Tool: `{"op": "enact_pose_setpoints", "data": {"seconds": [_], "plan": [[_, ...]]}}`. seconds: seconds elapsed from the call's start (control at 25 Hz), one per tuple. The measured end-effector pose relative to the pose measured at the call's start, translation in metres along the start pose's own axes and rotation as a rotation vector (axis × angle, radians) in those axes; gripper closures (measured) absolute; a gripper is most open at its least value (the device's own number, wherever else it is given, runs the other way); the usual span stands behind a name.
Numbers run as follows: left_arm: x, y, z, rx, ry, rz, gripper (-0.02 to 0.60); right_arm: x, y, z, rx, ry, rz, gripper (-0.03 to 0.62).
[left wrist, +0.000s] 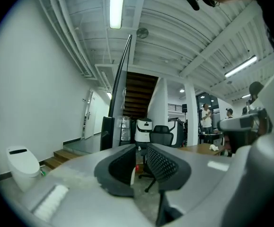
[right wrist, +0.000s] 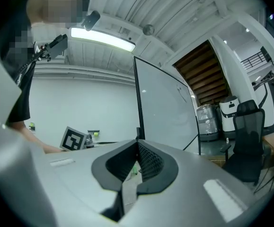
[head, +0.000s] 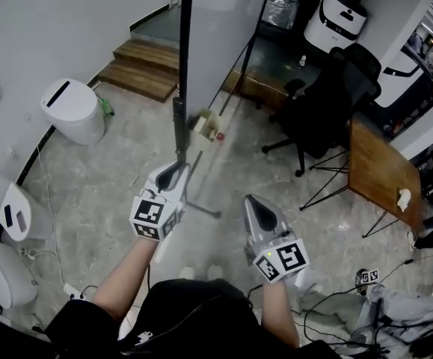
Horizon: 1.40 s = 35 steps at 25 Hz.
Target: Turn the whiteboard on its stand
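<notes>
The whiteboard (head: 223, 21) stands upright on its stand, seen almost edge-on, with its dark side frame (head: 185, 58) running down to a post. My left gripper (head: 177, 169) is right at the lower end of that post, whether touching it I cannot tell. Its jaws stand a little apart with nothing between them in the left gripper view (left wrist: 139, 150), where the frame (left wrist: 120, 89) rises just beyond the tips. My right gripper (head: 252, 200) hangs apart to the right, shut and empty. The board's white face (right wrist: 167, 108) fills the right gripper view beyond the right gripper (right wrist: 137, 148).
The stand's foot (head: 201, 208) lies on the floor by my left gripper. A white bin (head: 72, 109) and wooden steps (head: 143, 67) are at the left. A black office chair (head: 328, 103) and a wooden table (head: 377, 170) stand at the right, with cables (head: 336, 298) nearby.
</notes>
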<state>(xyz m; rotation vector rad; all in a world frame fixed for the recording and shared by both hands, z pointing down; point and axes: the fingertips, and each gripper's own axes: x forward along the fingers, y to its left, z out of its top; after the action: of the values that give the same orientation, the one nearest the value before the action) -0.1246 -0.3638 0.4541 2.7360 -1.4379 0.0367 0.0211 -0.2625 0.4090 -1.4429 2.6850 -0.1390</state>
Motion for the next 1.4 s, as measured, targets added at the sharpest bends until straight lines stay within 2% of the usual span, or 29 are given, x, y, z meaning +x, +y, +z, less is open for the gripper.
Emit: {"op": "enact_pose_setpoints", "data": {"seconds": [0.12,0.32,0.56,0.68,0.92,1.28,1.4], "plan": [[0.019,0.015,0.018,0.022,-0.024,0.051,0.473,0.006,-0.006,0.01,-0.012,-0.011,0.031,0.585],[0.058,0.041,0.024,0.041,-0.02,0.116,0.355,0.01,-0.027,0.018,-0.024,-0.013,0.043,0.585],[0.095,0.089,0.022,0.067,0.001,0.212,0.304,0.012,-0.043,0.019,-0.03,-0.012,0.034,0.585],[0.108,0.107,0.022,0.074,0.013,0.238,0.299,0.009,-0.049,0.015,-0.023,-0.003,0.017,0.585],[0.131,0.122,0.017,0.065,0.032,0.237,0.304,0.001,-0.062,0.01,-0.015,0.014,-0.031,0.585],[0.144,0.121,0.012,0.057,0.042,0.238,0.379,-0.023,-0.075,0.003,-0.009,0.029,-0.101,0.585],[0.144,0.12,0.013,0.051,0.043,0.238,0.383,-0.03,-0.075,0.003,-0.01,0.031,-0.112,0.585]]}}
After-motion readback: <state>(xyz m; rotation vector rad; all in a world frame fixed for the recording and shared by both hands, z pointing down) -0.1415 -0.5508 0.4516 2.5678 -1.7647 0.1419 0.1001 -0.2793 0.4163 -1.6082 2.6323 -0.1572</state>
